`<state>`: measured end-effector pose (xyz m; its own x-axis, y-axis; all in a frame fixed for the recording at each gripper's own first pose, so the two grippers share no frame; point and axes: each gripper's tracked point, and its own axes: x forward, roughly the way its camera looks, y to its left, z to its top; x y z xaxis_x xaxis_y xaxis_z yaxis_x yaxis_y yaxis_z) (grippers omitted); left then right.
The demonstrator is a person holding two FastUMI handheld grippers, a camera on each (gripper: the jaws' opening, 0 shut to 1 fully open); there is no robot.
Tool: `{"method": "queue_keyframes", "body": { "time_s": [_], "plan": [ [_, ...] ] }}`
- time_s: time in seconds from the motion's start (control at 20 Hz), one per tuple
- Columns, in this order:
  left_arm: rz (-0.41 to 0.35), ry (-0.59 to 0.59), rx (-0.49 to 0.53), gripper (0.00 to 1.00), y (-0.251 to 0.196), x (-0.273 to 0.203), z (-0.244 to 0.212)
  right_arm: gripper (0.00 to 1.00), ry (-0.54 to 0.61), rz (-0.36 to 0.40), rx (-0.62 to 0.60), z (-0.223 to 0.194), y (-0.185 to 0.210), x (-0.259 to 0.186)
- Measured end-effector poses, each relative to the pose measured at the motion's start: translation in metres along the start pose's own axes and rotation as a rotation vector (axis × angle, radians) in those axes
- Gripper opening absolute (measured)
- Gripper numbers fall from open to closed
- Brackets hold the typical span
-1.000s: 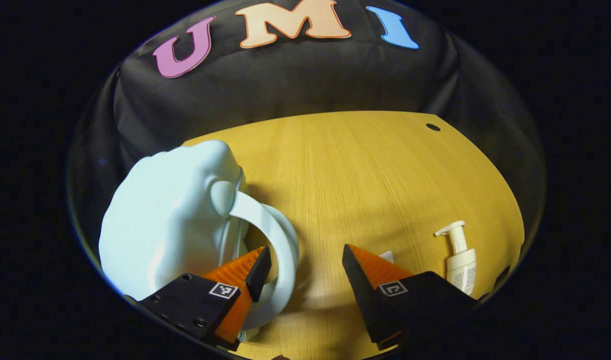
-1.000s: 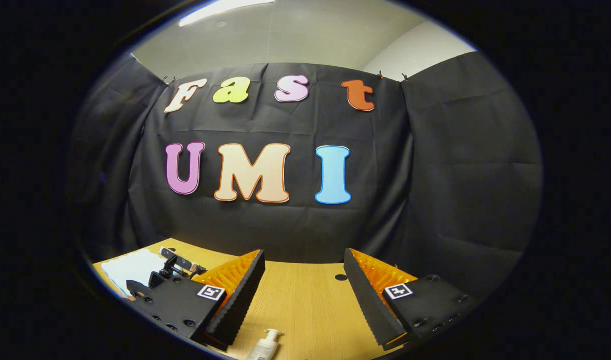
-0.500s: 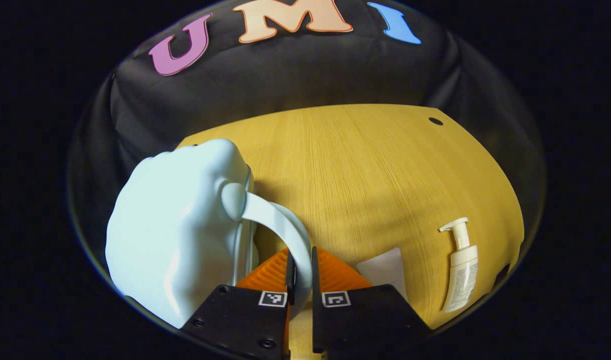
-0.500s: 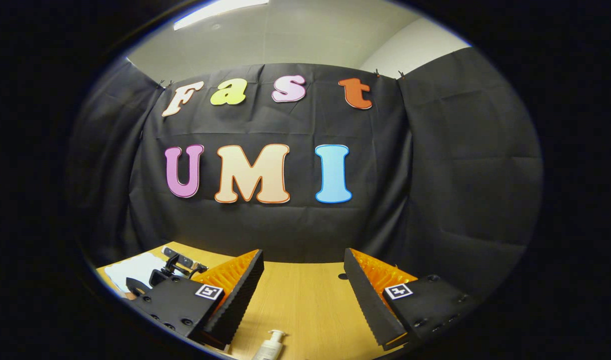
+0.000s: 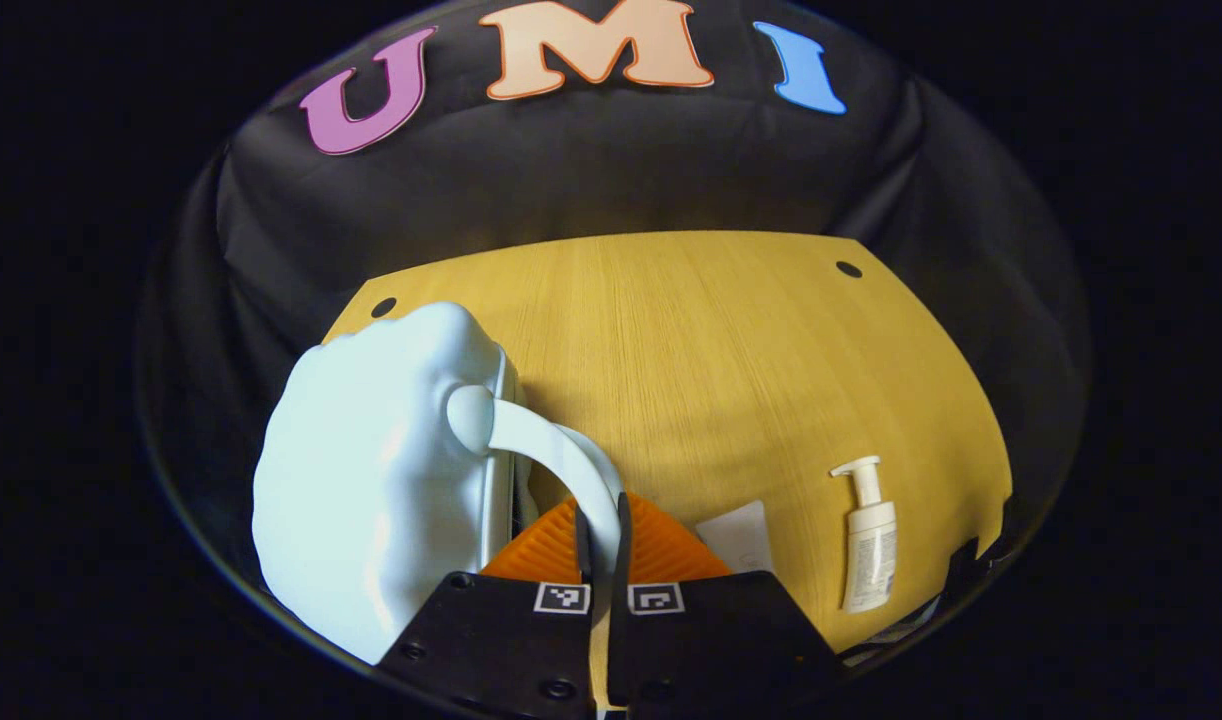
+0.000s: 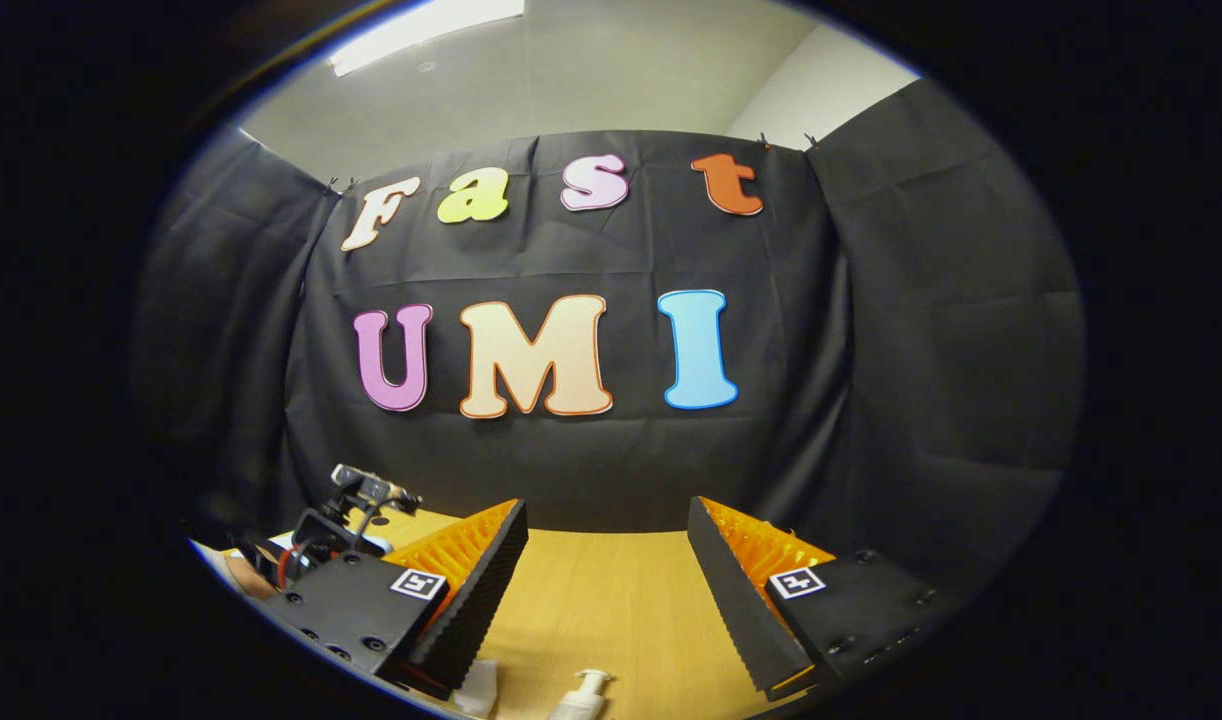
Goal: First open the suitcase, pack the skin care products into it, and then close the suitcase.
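Since a second ago my left gripper has gone from spread wide to clenched on the handle of the suitcase, both fingers pressing it, and the case has lifted slightly toward me. My right gripper has stayed released, hanging above the table's near edge, and has tipped up a little.

Nearest, in the left gripper view: the handle arches from its round boss down between my fingers. Beside it on the left, the pale case stands on the table, halves apparently together apart from a dark seam gap.

Just right of my fingers lies a small white sachet; beyond it a pump bottle lies on its side. Both are on bare wood, well apart from the case.

Progress, as I judge it: opening has barely begun. Packing both products and closing remain.
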<state>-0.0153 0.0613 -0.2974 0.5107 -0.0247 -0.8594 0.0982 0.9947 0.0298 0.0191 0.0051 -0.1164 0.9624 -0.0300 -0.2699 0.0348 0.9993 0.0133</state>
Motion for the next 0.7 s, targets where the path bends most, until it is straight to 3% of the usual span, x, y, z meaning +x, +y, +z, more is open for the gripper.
{"method": "queue_keyframes", "body": {
  "time_s": [0.35,0.7],
  "plan": [
    [-0.005,-0.071,-0.029,0.0,0.029,-0.049,0.04,1.0,-0.003,0.046,0.027,0.0,0.024,0.011],
    [-0.005,-0.142,-0.074,0.0,0.094,-0.096,0.079,1.0,0.006,0.095,0.041,-0.004,0.061,0.023]
  ]
}}
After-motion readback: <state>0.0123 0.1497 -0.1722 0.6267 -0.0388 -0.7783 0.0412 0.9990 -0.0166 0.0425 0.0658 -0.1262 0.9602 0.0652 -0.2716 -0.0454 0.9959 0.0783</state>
